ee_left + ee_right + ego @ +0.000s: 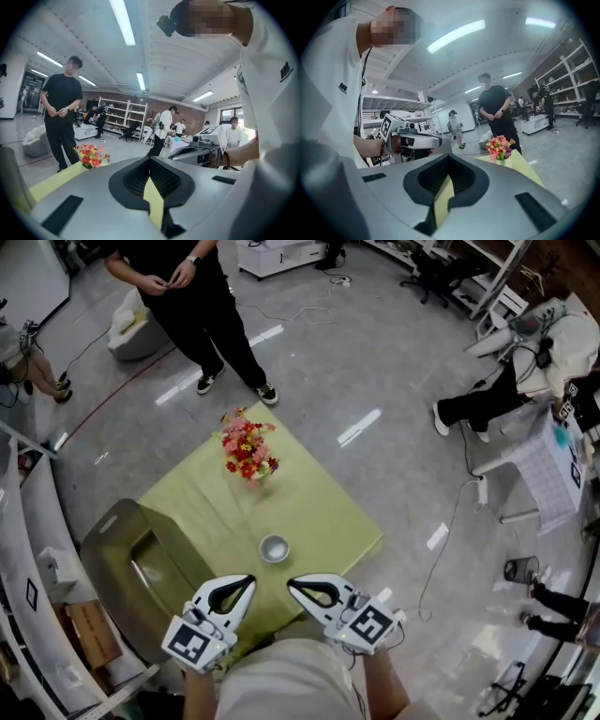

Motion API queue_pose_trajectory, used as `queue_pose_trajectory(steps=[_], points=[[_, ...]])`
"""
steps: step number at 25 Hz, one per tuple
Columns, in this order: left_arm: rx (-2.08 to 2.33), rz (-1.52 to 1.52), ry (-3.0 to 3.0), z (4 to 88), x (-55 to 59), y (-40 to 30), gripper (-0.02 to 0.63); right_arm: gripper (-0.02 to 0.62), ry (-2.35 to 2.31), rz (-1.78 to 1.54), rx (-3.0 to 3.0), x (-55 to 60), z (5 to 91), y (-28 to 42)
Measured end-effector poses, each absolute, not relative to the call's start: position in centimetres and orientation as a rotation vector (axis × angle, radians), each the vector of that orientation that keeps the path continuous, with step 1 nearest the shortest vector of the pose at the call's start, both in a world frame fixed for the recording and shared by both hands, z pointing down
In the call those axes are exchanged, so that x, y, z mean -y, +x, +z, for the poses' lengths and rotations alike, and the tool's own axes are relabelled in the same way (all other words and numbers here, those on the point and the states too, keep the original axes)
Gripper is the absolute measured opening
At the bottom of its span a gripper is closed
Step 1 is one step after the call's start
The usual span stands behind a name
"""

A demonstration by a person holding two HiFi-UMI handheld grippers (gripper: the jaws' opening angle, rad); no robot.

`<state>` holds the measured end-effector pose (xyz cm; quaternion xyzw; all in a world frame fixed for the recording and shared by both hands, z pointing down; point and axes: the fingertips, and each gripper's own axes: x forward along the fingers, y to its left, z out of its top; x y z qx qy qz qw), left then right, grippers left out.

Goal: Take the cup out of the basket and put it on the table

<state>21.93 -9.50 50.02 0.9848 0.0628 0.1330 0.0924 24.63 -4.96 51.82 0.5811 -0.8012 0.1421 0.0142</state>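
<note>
A small metal cup (274, 547) stands upright on the green-covered table (323, 512), close to the near edge. The grey basket (111, 542) rests at the table's left side, and I see nothing in it. My left gripper (249, 581) hovers just short of the cup and to its left, jaws together and empty. My right gripper (292, 585) is beside it, a little nearer than the cup, also shut with nothing held. In the left gripper view the left gripper (150, 160) is shut, and in the right gripper view the right gripper (449, 157) is shut too. Neither of those views shows the cup.
A small vase of flowers (247, 452) stands at the table's middle, beyond the cup. A person in black (192, 306) stands on the floor past the far corner. Another person sits at the right (497, 395). Cables and shelving lie around the edges.
</note>
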Motion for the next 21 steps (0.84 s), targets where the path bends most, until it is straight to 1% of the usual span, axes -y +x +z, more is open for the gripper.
queue_pose_trajectory(steps=[10,21], points=[[-0.159,0.42,2.92,50.39,9.38,22.29,0.009,0.006,1.776,0.412,2.505,5.14,51.73,25.54],[-0.155,0.424,2.925,50.79,9.87,21.91,0.009,0.006,1.739,0.422,2.493,5.69,52.52,25.04]])
